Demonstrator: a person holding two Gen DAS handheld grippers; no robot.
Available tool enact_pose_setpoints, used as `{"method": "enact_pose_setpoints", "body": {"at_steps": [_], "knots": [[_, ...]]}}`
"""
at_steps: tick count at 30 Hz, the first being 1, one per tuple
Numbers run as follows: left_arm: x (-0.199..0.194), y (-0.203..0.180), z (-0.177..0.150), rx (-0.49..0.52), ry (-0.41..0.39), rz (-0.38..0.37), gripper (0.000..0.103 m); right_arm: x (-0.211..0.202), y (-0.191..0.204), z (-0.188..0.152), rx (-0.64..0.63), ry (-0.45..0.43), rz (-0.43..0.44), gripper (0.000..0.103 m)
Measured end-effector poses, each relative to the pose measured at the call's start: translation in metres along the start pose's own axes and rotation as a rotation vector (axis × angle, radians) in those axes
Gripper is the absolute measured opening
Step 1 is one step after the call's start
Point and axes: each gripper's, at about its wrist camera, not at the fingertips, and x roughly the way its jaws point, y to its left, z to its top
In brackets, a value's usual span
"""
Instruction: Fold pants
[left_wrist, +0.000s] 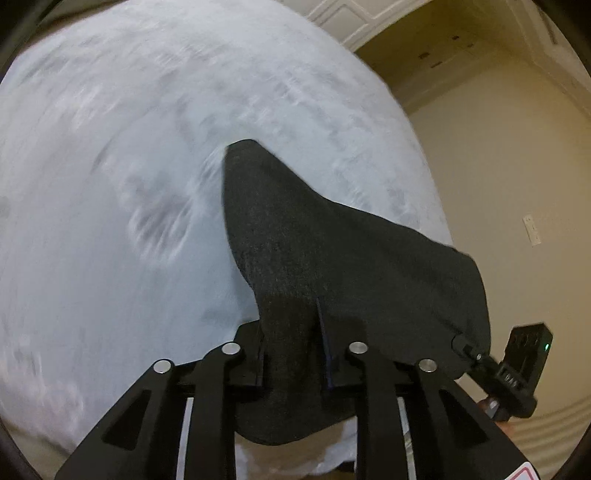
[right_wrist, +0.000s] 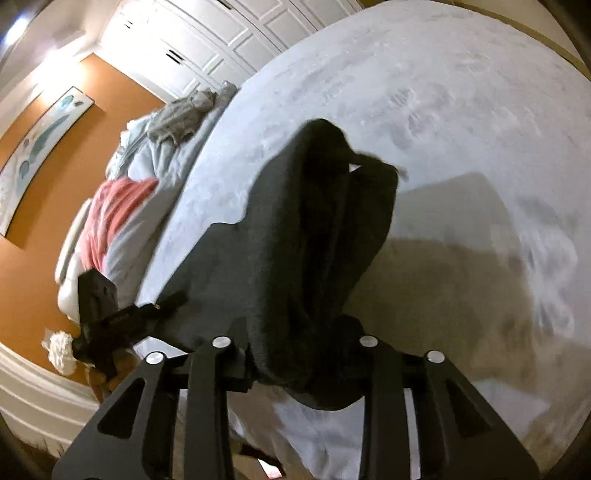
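Dark charcoal pants (left_wrist: 314, 251) hang lifted above a pale blue-white bed (left_wrist: 110, 147). My left gripper (left_wrist: 295, 354) is shut on one end of the cloth, which drapes over its fingers. The cloth stretches right to my right gripper (left_wrist: 476, 350), seen at the edge. In the right wrist view the pants (right_wrist: 295, 240) hang bunched in folds from my right gripper (right_wrist: 303, 354), which is shut on them. The left gripper (right_wrist: 122, 314) holds the cloth's other corner at the left. The far end of the pants trails toward the bed (right_wrist: 443, 92).
Crumpled grey clothing (right_wrist: 181, 118) and a pink cloth (right_wrist: 114, 206) lie on bunched bedding at the bed's far side. An orange wall with a picture (right_wrist: 40, 147) and white closet doors (right_wrist: 221, 40) stand behind. Beige walls (left_wrist: 498, 166) lie to the right.
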Motion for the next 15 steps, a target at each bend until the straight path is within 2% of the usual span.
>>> {"method": "enact_pose_setpoints", "body": {"at_steps": [1,2,3,4,5,6,7,8,10,11,12,13,14,15], "knots": [[0.007,0.009,-0.008,-0.033,0.015,0.038,0.028,0.004,-0.009,-0.015,0.006,0.018,-0.034,0.041],[0.016,0.020,-0.015,-0.084,0.037,0.070,0.037,0.013,-0.020,-0.028,0.032,0.046,-0.073,0.051],[0.018,0.027,-0.019,-0.117,0.023,0.047,0.038,0.027,-0.036,-0.042,0.094,0.084,-0.131,0.055],[0.016,0.027,-0.019,-0.117,0.007,0.033,0.043,0.027,-0.042,-0.047,0.129,0.040,-0.092,0.058],[0.016,0.024,-0.018,-0.097,0.016,0.014,0.062,0.024,-0.043,-0.049,0.152,0.016,-0.065,0.064],[0.017,0.021,-0.017,-0.072,0.027,-0.025,0.073,0.024,-0.039,-0.046,0.149,0.032,-0.055,0.077],[0.020,0.019,-0.016,-0.064,0.037,-0.065,0.084,0.025,-0.036,-0.043,0.137,0.037,-0.043,0.086],[0.022,0.018,-0.016,-0.068,0.029,-0.055,0.084,0.026,-0.035,-0.043,0.135,0.033,-0.029,0.091],[0.027,0.008,-0.017,-0.036,0.015,-0.023,0.084,0.034,-0.034,-0.047,0.141,0.022,-0.033,0.092],[0.030,0.004,-0.018,-0.019,0.014,-0.016,0.081,0.037,-0.030,-0.048,0.109,0.009,-0.057,0.092],[0.033,-0.002,-0.018,0.011,0.011,-0.008,0.079,0.039,-0.025,-0.048,0.078,0.010,-0.082,0.086],[0.035,-0.004,-0.017,0.021,0.011,-0.005,0.058,0.038,-0.018,-0.051,0.043,0.004,-0.116,0.075],[0.038,-0.005,-0.016,0.031,0.012,0.015,0.035,0.041,-0.014,-0.050,0.023,-0.006,-0.152,0.051],[0.038,-0.005,-0.016,0.034,0.008,0.026,0.026,0.040,-0.014,-0.053,0.019,-0.010,-0.163,0.036]]}}
